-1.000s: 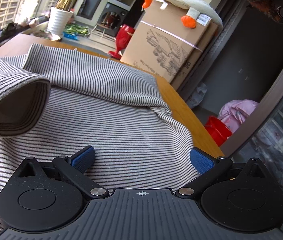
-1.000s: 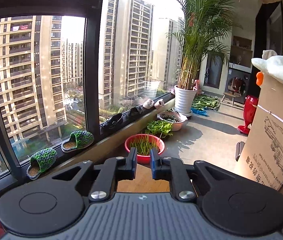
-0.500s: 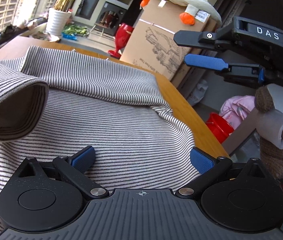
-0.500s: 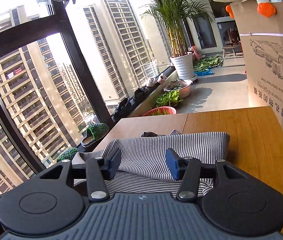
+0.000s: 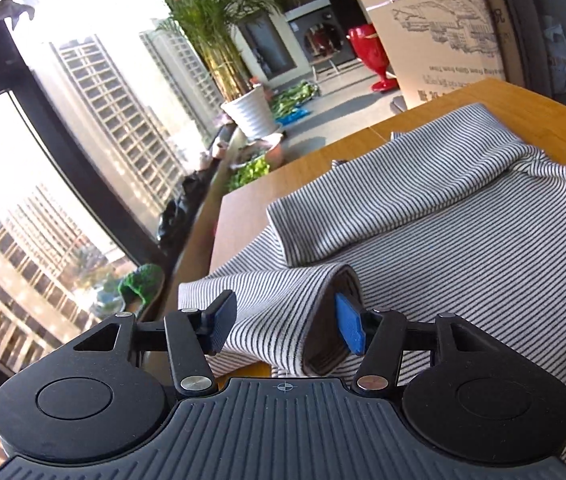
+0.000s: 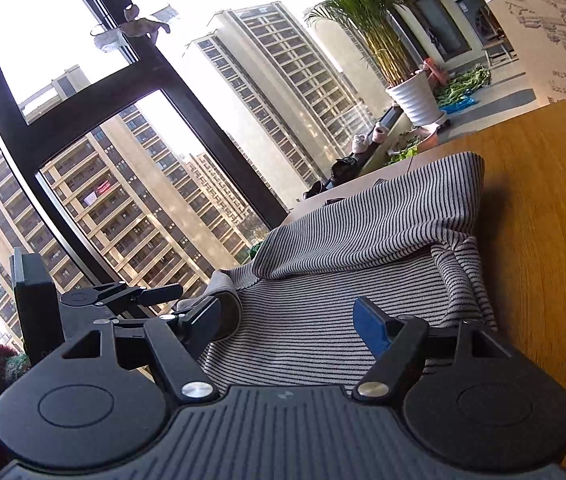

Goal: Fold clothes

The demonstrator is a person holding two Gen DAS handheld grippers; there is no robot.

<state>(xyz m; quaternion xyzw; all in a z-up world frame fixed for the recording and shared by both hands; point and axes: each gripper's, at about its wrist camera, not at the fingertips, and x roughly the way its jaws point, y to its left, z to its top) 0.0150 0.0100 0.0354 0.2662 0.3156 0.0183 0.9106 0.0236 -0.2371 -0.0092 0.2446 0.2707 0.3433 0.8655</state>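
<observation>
Striped top: spread on wooden table, far part already folded over; I judge sleeve fold next.
Sleeve cuff: rolled at near edge, lying between fingers of my left claw. Claw has just been closing, half apart; firm pinch I cannot tell.
Right claw: has just been opening, wide apart over top, nothing held.
</observation>
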